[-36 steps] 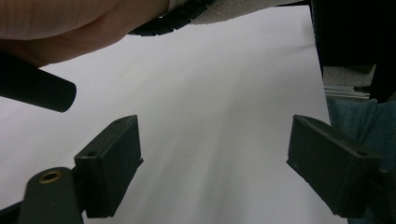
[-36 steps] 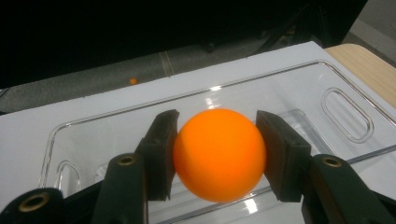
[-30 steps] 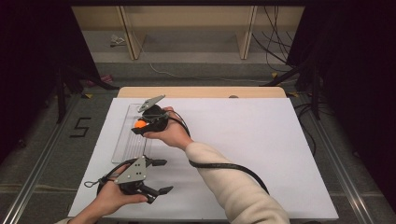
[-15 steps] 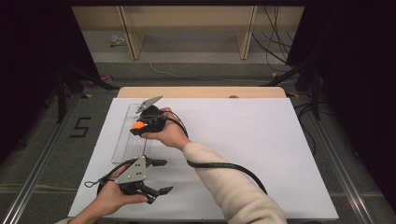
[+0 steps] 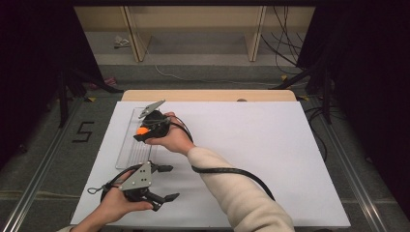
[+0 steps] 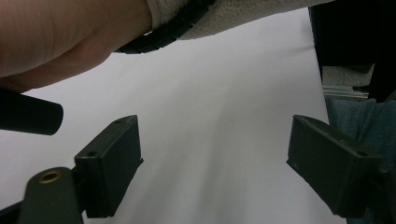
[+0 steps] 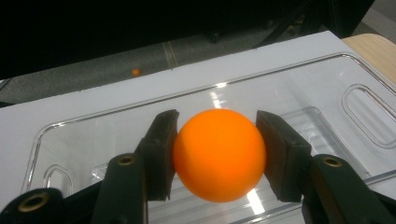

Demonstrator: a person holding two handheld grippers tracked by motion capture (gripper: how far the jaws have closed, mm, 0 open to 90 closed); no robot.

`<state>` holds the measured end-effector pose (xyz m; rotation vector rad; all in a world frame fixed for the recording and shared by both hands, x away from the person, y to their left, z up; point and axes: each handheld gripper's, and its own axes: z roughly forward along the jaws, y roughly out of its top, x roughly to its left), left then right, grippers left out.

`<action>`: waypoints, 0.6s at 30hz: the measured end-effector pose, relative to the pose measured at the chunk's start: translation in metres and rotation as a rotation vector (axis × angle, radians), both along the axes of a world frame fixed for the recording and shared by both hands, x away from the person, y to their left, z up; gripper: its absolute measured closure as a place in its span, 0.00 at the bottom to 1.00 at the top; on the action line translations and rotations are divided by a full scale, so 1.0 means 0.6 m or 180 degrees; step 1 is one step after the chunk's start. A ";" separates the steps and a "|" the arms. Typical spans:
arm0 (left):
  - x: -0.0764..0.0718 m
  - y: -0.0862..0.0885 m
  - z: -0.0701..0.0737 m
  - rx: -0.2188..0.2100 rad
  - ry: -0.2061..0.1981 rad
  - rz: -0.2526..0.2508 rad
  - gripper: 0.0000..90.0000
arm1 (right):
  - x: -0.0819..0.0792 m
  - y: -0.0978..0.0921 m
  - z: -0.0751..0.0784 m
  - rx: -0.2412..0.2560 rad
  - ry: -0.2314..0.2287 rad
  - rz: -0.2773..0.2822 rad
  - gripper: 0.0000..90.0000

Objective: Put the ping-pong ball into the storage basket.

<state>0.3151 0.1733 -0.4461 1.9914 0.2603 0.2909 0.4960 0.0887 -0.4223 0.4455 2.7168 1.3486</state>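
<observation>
The high view looks forward and down over the whole table (image 5: 270,159), while both gripper views skim close above its left side.

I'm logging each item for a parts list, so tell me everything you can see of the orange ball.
The orange ball is a smooth, plain sphere with a matte, plastic-like surface and no visible markings. It is clamped between the two black jaws of the right gripper, one pad pressed on each side. It is held over the clear plastic tray at the table's far left; whether it touches the tray cannot be told.
</observation>
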 end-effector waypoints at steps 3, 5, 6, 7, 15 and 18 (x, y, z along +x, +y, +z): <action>0.000 0.000 0.000 0.0001 -0.0001 0.0000 0.19 | 0.000 0.002 -0.002 -0.0007 0.0001 -0.0001 0.57; 0.000 0.000 0.000 -0.0002 0.0001 -0.0002 0.19 | 0.001 0.003 -0.002 -0.0012 0.0004 0.0000 0.57; 0.000 0.000 0.000 -0.0001 0.0001 -0.0001 0.19 | 0.001 0.004 -0.003 -0.0012 0.0003 0.0001 0.57; 0.000 0.000 0.000 -0.0001 0.0002 -0.0001 0.19 | 0.001 0.004 -0.004 -0.0015 0.0004 0.0002 0.57; 0.000 0.000 0.000 -0.0006 0.0000 0.0002 0.19 | 0.002 0.007 -0.008 -0.0041 0.0007 0.0004 0.57; 0.000 0.000 0.000 -0.0002 0.0000 -0.0004 0.19 | 0.002 0.008 -0.010 -0.0056 0.0007 0.0008 0.57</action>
